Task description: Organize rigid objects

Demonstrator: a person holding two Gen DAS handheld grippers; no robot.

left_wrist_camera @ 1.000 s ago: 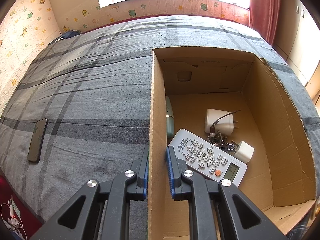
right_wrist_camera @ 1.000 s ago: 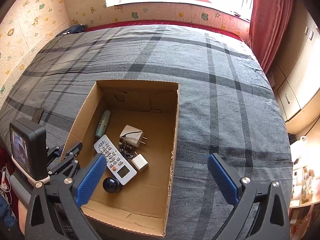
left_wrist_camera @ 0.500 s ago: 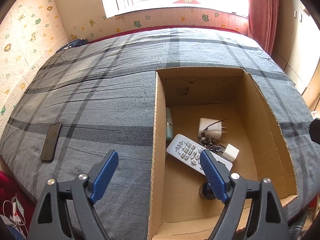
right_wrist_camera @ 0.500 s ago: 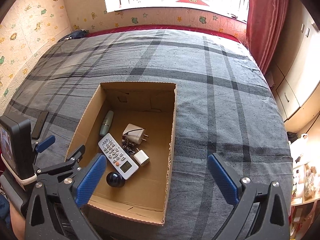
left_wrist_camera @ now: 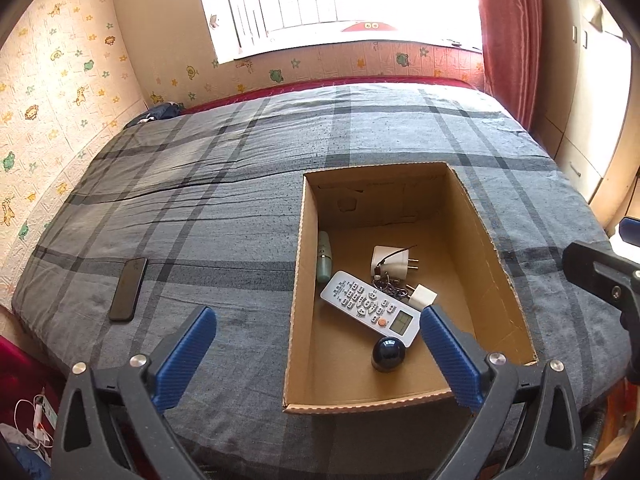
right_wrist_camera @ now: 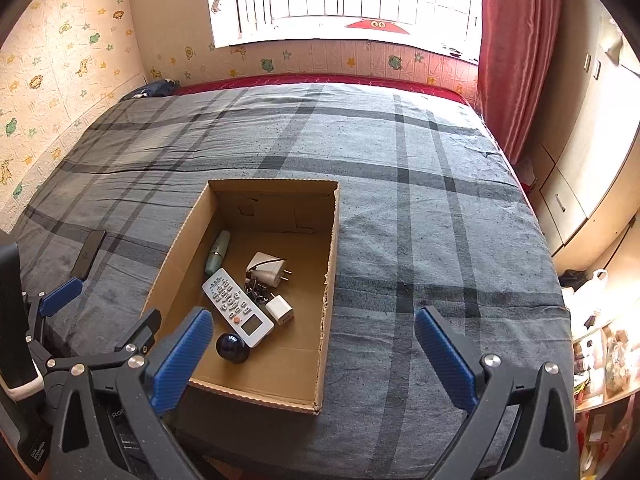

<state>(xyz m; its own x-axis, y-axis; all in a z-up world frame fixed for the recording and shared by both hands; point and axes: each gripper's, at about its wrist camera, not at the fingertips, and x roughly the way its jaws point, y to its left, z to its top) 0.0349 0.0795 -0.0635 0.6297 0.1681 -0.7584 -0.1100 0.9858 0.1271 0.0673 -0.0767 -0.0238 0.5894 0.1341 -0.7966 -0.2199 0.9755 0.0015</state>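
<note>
Grey plaid bed carries my cardboard box; left hand-held gripper jaws opening, empty; right hand-held gripper wide open, empty.

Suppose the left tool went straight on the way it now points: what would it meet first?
Probably the near left wall of the cardboard box, which lies midway ahead of the open, empty left tool, its jaws still opening. Depth is unclear; it could land just inside, near the dark ball.

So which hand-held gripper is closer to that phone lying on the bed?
Left. The left hand-held gripper hangs open just right of the phone; the right hand-held gripper sits farther right, beyond the cardboard box.
</note>
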